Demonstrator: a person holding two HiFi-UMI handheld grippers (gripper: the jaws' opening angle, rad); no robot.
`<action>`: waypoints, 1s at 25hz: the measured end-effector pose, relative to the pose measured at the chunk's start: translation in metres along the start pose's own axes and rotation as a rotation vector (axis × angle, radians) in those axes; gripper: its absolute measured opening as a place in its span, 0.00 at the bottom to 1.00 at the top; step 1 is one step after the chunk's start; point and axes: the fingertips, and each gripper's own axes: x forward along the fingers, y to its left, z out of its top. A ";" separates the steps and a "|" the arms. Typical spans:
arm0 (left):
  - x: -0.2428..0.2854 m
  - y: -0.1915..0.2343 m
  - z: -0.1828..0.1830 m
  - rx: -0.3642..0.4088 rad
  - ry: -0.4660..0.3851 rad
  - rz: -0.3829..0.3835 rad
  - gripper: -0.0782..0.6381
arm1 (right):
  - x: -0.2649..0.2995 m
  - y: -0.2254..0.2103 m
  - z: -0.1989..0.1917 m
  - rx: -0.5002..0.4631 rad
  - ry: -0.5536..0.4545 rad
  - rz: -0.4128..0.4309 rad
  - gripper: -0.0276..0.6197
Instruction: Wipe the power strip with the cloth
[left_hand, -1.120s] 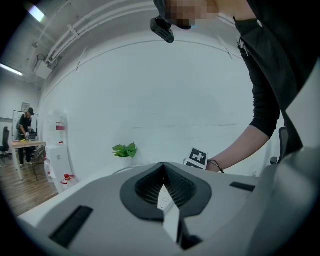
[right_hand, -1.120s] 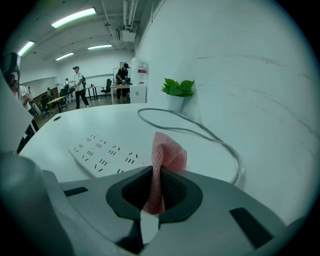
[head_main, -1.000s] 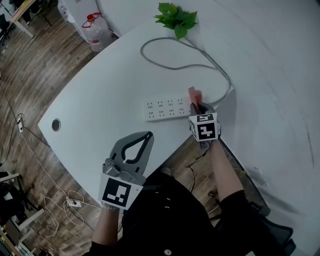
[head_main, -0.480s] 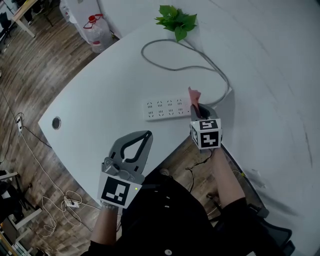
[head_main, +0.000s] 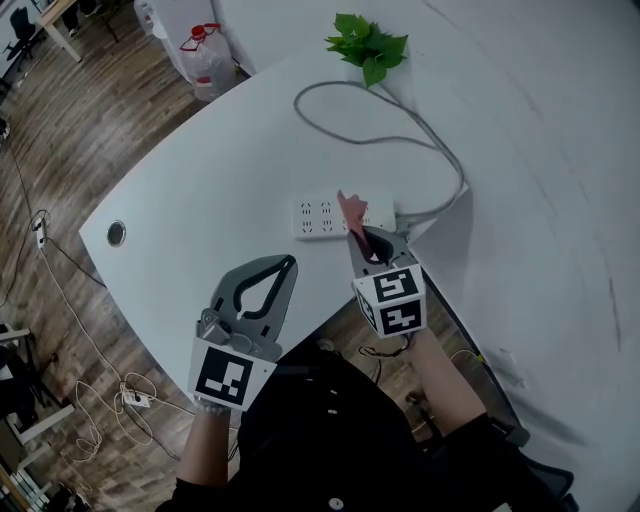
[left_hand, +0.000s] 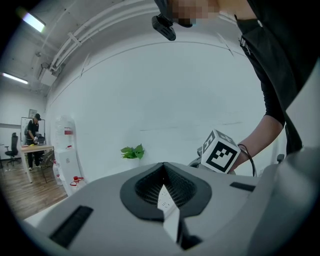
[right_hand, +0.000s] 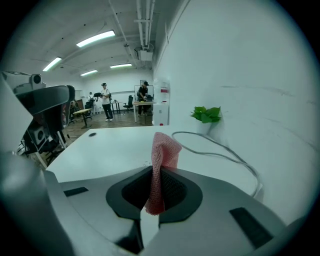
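Left tool sits at the near edge of the white rounded surface, jaws pressed together with nothing in them; probably parked clear of the work. The white multi-socket power strip lies flat mid-surface. Its grey cord loops off the right end toward the far green leafy plant. Right tool is clamped on a pink mesh cloth, which pokes past the tips over the strip's right part; contact unclear. Likely gripped that way so the loose end can drag along the strip.
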 end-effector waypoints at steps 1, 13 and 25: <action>-0.001 0.001 0.000 0.002 0.000 0.003 0.13 | 0.002 0.011 0.003 -0.008 -0.002 0.024 0.13; -0.010 0.009 -0.005 0.002 0.020 0.035 0.13 | 0.045 0.099 0.007 -0.058 0.019 0.194 0.13; -0.013 0.014 -0.007 -0.002 0.014 0.034 0.13 | 0.081 0.103 -0.019 -0.039 0.117 0.176 0.13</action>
